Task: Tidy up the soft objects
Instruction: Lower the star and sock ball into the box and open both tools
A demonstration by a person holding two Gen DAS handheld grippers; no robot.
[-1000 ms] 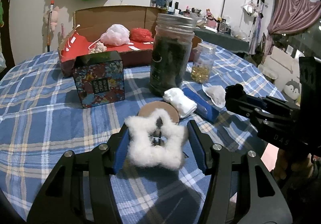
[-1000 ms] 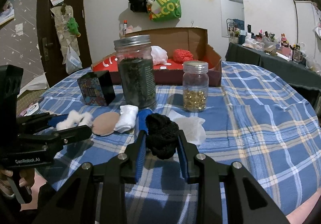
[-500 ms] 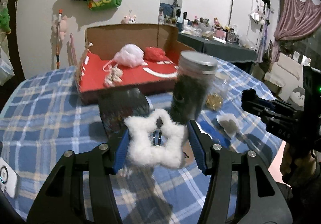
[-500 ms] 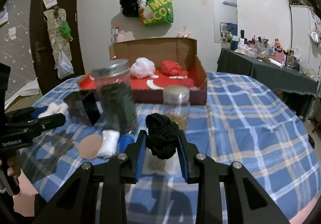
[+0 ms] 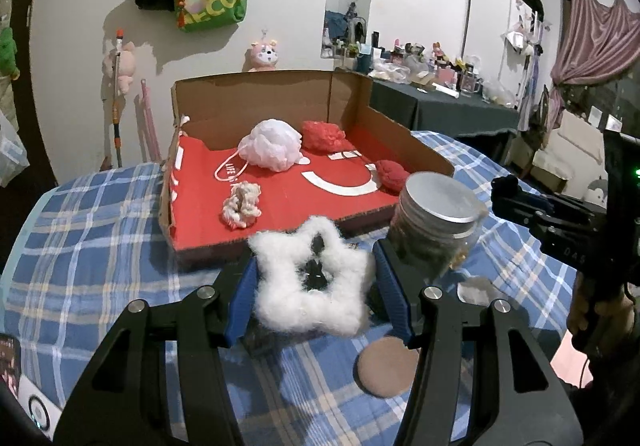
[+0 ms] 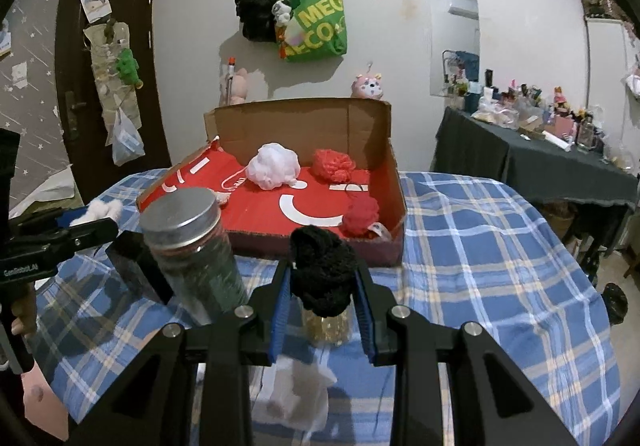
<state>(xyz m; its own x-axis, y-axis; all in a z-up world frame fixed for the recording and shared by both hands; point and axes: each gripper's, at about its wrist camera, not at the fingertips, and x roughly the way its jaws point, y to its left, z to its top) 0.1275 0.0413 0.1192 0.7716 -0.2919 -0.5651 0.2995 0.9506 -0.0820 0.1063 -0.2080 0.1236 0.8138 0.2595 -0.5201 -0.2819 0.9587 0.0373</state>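
My left gripper (image 5: 314, 286) is shut on a white fluffy star-shaped scrunchie (image 5: 280, 282), held above the checked tablecloth. My right gripper (image 6: 322, 282) is shut on a black knitted scrunchie (image 6: 324, 266), also lifted off the table. Ahead of both stands an open cardboard box with a red floor (image 5: 288, 202) (image 6: 320, 202). Inside it lie a pale pink mesh pouf (image 5: 270, 144) (image 6: 272, 166), red scrunchies (image 5: 322, 134) (image 6: 360, 216) and a cream scrunchie (image 5: 242, 204). The right gripper shows at the right edge of the left wrist view (image 5: 516, 190), and the left one at the left edge of the right wrist view (image 6: 96, 216).
A tall dark jar with a metal lid (image 5: 434, 230) (image 6: 192, 246) stands just before the box, a small jar of yellow beads (image 6: 328, 322) beside it. A tan round pad (image 5: 386, 366) and a white sachet (image 6: 296, 394) lie on the cloth. A dark patterned tin (image 6: 136, 266) sits left.
Both grippers have risen and gone toward the box, each keeping its scrunchie. The jars and the tin now sit lower in view, and the box floor shows from above.
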